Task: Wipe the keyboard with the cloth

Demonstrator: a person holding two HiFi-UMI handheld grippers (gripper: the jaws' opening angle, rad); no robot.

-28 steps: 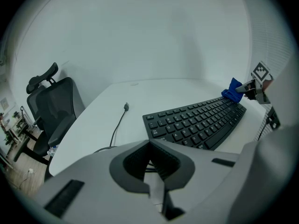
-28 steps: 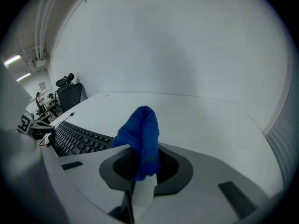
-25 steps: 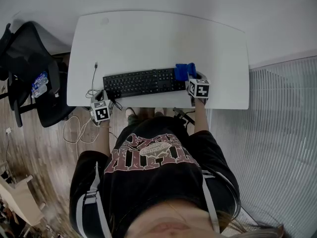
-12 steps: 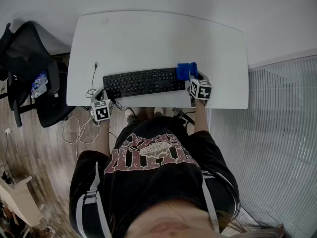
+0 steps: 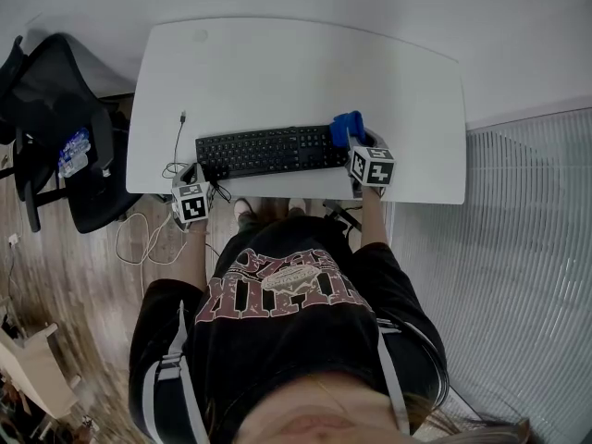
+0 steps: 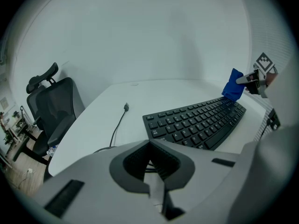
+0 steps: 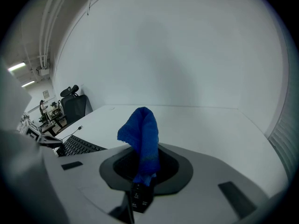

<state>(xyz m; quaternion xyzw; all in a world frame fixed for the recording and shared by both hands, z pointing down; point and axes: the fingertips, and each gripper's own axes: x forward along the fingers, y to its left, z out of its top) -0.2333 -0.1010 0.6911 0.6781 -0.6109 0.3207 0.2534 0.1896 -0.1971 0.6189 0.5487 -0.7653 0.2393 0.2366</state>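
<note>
The right gripper is clamping the blue cloth in its fingers, at the right end of the keyboard on the white bench. The left gripper is hanging at the bench's front edge near the keyboard's left end, with its fingers pressed together on nothing.

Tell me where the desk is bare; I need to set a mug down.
Bare: the wide back half of the desk behind the keyboard, and the right end past the cloth. Crowded: the front strip, with keyboard, cloth and the cable at left.
</note>
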